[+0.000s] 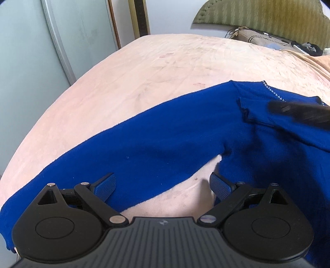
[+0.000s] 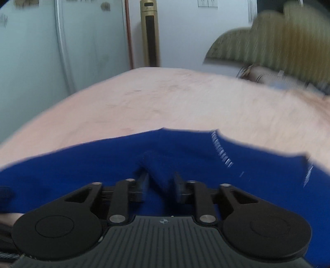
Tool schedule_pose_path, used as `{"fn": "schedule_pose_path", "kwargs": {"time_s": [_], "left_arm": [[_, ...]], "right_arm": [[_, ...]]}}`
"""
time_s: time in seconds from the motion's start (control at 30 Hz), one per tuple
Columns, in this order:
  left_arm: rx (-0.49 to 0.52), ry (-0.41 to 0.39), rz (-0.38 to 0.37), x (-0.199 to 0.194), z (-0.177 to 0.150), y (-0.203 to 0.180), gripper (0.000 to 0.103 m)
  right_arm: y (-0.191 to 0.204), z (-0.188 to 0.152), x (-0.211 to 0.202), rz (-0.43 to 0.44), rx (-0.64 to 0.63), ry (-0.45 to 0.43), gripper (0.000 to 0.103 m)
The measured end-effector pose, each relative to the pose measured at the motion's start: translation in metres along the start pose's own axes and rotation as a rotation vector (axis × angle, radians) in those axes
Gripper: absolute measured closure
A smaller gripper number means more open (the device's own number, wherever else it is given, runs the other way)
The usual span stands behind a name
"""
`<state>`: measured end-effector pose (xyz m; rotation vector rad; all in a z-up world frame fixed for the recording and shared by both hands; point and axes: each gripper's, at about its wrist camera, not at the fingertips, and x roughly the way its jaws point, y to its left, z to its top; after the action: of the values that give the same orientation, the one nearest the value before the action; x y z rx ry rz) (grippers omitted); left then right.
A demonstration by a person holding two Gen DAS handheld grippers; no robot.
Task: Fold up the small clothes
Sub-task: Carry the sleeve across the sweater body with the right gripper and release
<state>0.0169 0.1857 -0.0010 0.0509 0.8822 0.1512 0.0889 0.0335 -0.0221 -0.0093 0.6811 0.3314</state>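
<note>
A bright blue long-sleeved top (image 1: 165, 136) lies spread on the pink bed cover (image 1: 156, 68). Its sleeve runs to the lower left and its neckline carries a row of small white studs (image 1: 272, 90). My left gripper (image 1: 163, 185) is open and empty, its blue pads low over the sleeve's lower edge. The right gripper shows as a dark blur at the right edge (image 1: 299, 112). In the right wrist view, my right gripper (image 2: 159, 181) is shut on a raised fold of the blue top (image 2: 156, 165) near the studded neckline (image 2: 221, 149).
A green padded headboard (image 1: 268, 18) and a beige pillow with dark items (image 1: 274, 41) lie at the far right. Pale sliding wardrobe doors (image 1: 41, 41) stand left of the bed. A gold tower unit (image 2: 150, 33) stands against the far wall.
</note>
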Motion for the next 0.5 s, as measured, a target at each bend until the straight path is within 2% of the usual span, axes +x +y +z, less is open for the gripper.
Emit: {"fn": "schedule_pose_path", "kwargs": {"time_s": [0.03, 0.1, 0.17, 0.27, 0.3, 0.4, 0.43, 0.47, 0.5], "left_arm": [[-0.001, -0.001, 0.004, 0.000, 0.000, 0.000, 0.005], [-0.005, 0.006, 0.003, 0.000, -0.002, -0.003, 0.005], [-0.007, 0.022, -0.010, 0.001, -0.004, -0.006, 0.005], [0.003, 0.021, -0.024, -0.003, -0.007, -0.009, 0.005], [0.006, 0.018, -0.018, -0.005, -0.008, -0.009, 0.005], [-0.003, 0.023, 0.022, -0.005, -0.008, -0.008, 0.005], [-0.012, 0.027, 0.028, -0.006, -0.008, -0.007, 0.005], [-0.020, 0.028, 0.029, -0.006, -0.007, -0.006, 0.005], [-0.028, 0.030, 0.028, -0.008, -0.008, -0.006, 0.005]], "right_arm": [[-0.002, -0.002, -0.013, 0.028, 0.025, -0.036, 0.067], [-0.012, -0.004, -0.038, 0.029, 0.093, -0.103, 0.049], [-0.025, -0.008, -0.043, -0.011, 0.156, -0.091, 0.042], [-0.033, -0.022, -0.019, -0.079, 0.164, 0.064, 0.042], [-0.032, -0.028, -0.016, -0.090, 0.166, 0.091, 0.042], [-0.022, -0.031, -0.042, -0.066, 0.195, -0.005, 0.040], [-0.018, -0.031, -0.052, -0.056, 0.174, -0.037, 0.036], [-0.015, -0.031, -0.057, -0.071, 0.139, -0.048, 0.019], [-0.009, -0.032, -0.059, -0.112, 0.095, -0.030, 0.008]]}}
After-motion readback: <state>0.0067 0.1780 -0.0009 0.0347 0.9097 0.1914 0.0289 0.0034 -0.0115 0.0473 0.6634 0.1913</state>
